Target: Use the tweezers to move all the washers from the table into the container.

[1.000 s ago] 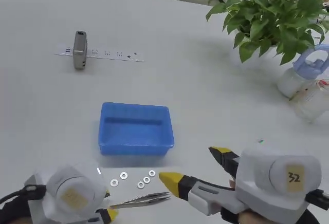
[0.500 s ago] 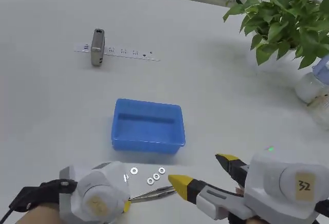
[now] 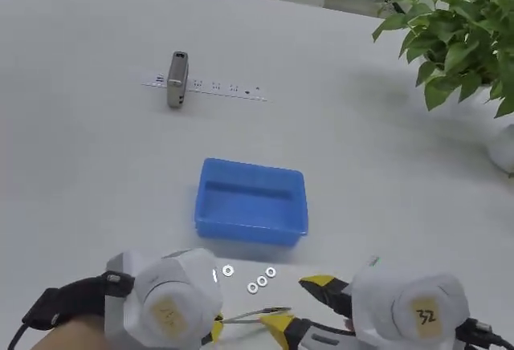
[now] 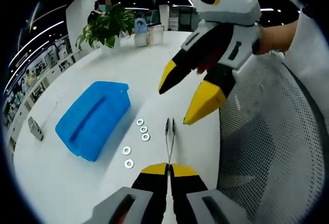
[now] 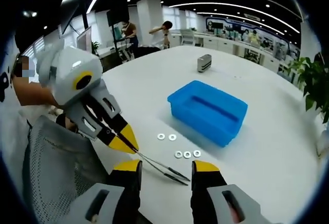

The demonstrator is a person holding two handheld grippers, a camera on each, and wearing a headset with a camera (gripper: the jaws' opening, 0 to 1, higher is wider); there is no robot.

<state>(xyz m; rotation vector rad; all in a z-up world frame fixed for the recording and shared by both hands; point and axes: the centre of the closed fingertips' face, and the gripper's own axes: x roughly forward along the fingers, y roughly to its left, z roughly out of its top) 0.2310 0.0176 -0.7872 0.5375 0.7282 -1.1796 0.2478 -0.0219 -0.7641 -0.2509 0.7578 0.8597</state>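
Five washers [image 4: 143,129] lie loose on the table [image 3: 96,165], strung between the blue container [image 4: 92,118] and the tweezers [image 4: 169,142], just beside the tweezers' tips on the container side. The left gripper [image 4: 168,168] has its jaws pinched tight on the tweezers' rear end, so their long axis runs straight ahead of it, past the washers rather than at them; a small swing toward the container looks needed. The right gripper [image 5: 166,166] hangs empty, jaws well apart, near the tips.
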